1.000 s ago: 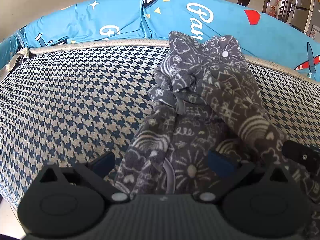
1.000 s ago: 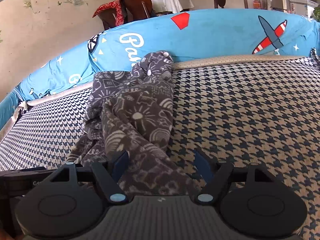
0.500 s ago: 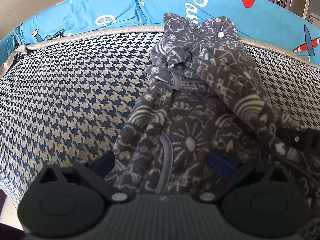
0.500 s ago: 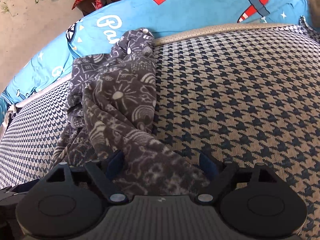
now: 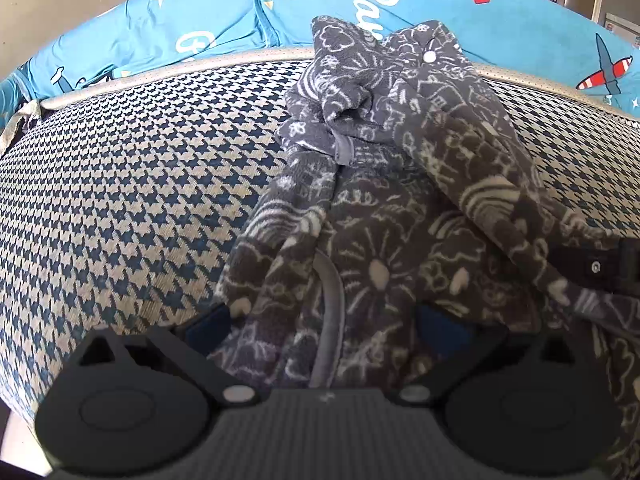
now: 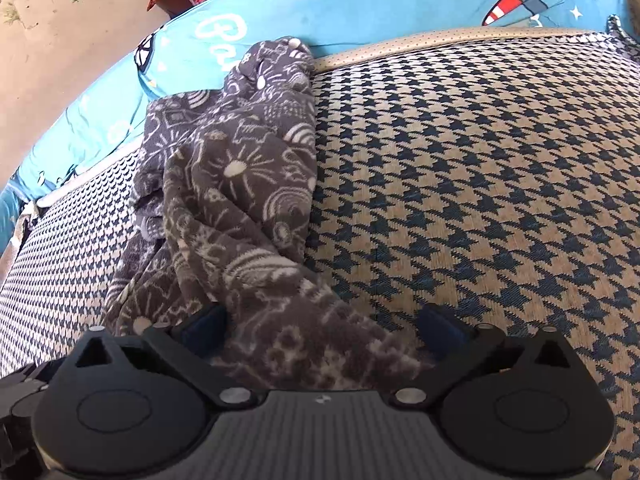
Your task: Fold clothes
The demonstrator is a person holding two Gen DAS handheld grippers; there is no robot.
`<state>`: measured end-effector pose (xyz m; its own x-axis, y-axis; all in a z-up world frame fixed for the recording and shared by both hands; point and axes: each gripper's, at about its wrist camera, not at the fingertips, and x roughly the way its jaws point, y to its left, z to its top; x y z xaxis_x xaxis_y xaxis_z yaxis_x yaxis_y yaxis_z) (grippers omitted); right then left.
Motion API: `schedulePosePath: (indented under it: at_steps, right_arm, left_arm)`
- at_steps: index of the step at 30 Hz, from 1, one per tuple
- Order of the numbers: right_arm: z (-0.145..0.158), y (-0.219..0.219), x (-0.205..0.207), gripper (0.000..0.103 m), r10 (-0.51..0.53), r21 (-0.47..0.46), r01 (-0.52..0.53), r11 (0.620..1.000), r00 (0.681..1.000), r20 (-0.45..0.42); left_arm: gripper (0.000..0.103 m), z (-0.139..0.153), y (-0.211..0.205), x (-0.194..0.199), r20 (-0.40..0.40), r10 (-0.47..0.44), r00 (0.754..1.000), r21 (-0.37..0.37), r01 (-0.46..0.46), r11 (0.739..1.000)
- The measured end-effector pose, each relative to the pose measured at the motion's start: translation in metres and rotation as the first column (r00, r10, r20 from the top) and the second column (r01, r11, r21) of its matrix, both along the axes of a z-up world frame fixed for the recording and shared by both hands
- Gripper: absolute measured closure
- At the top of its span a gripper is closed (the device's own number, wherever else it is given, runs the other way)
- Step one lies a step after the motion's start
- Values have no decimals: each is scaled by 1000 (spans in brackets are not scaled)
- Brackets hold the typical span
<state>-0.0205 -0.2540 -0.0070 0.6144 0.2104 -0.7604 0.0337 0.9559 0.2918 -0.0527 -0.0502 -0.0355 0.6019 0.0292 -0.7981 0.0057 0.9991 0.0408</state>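
Both claws have come lower and closer to the grey patterned garment over the last second, and each is spread wide with cloth lying between its fingers but not pinched. The left claw straddles the near hem of the garment, its blue pads on either side of a grey trim strip that runs up the fabric. The right claw stands over the near right flap of the same garment, one pad against the cloth, the other over bare houndstooth. Compared with a second ago the garment fills more of both views and the far background has dropped out of sight, so the tools have tipped down towards the near edge; the garment itself lies as it did, crumpled in a long heap. It rests on the houndstooth mattress, its far end bunched against the beige piping and touching the blue printed bedding beyond. Judging from this, the fold has not begun: the step in hand looks like taking hold of the near edge with both claws, so the heap can be pulled out flat first.
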Motion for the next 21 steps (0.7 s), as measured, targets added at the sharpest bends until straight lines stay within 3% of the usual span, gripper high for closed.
schedulePosePath:
  at_steps: [5,10,15,21]
  right_arm:
    - [6,-8,-4,0,32,29,-33,999,999,14]
    - [33,-24,-43,0,35,55,-45,997,984,176]
    - [40,-41,-84,0,5,73,-23,997,973,229]
    - [37,-45,-116,1,28,-29,-22,999,968,251]
  left_arm:
    - [0,4,2,-8,24,-20,1000,-1,20,1000]
    - [0,8,9,-26,32,-17,999,-3,17,1000]
    - [0,10,20,-45,29,3,1000,6,-4,1000]
    - [0,9,29,-66,21,18,1000,-5,-18,1000]
